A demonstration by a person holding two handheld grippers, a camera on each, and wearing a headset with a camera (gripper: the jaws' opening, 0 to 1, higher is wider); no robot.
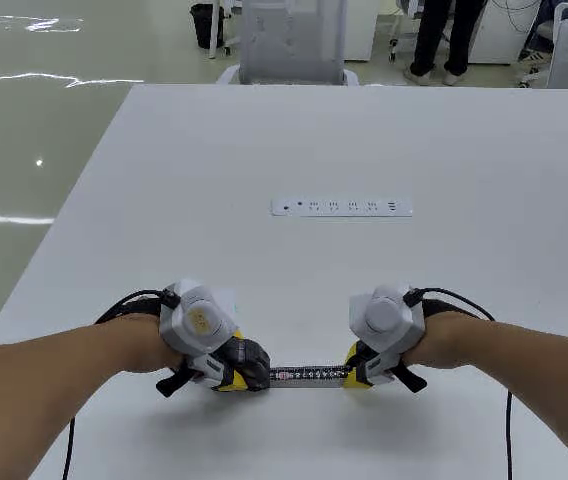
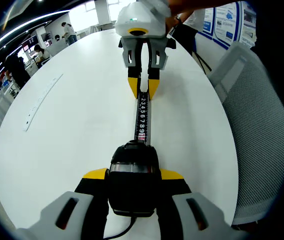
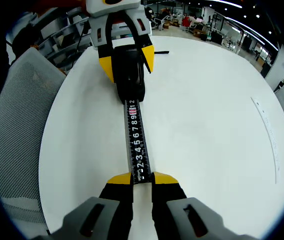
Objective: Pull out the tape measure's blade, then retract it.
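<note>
Tape measure case (image 1: 251,362) sits on the white table (image 1: 264,150) near its front edge, at 6 o'clock in the head view. Left gripper (image 1: 232,374) is clamped across the black case, 1 yellow-tipped jaw on each flank. Right gripper (image 1: 357,370) is at 3 o'clock from the case, its 2 jaws closed on the very end of the blade (image 1: 309,374). The blade is out only a short way and runs straight between the 2 grippers, low over the table; cannot tell if it touches. The printed scale reads 2 through 9, then a red mark near the case mouth. Judgement: pull-out step, early, with much of the blade probably unspent. To do it well, draw the right gripper straight toward 3 o'clock, in line with the case mouth, so the blade neither twists nor kinks. Hold the case dead with the left gripper, no roll. The pinch on the tip looks narrow, so an off-axis pull risks a slip. For the retract, walk the tip back toward 9 o'clock under grip; a freed blade would likely whip. Power strip (image 1: 341,207) lies at 12 o'clock, well apart.
</note>
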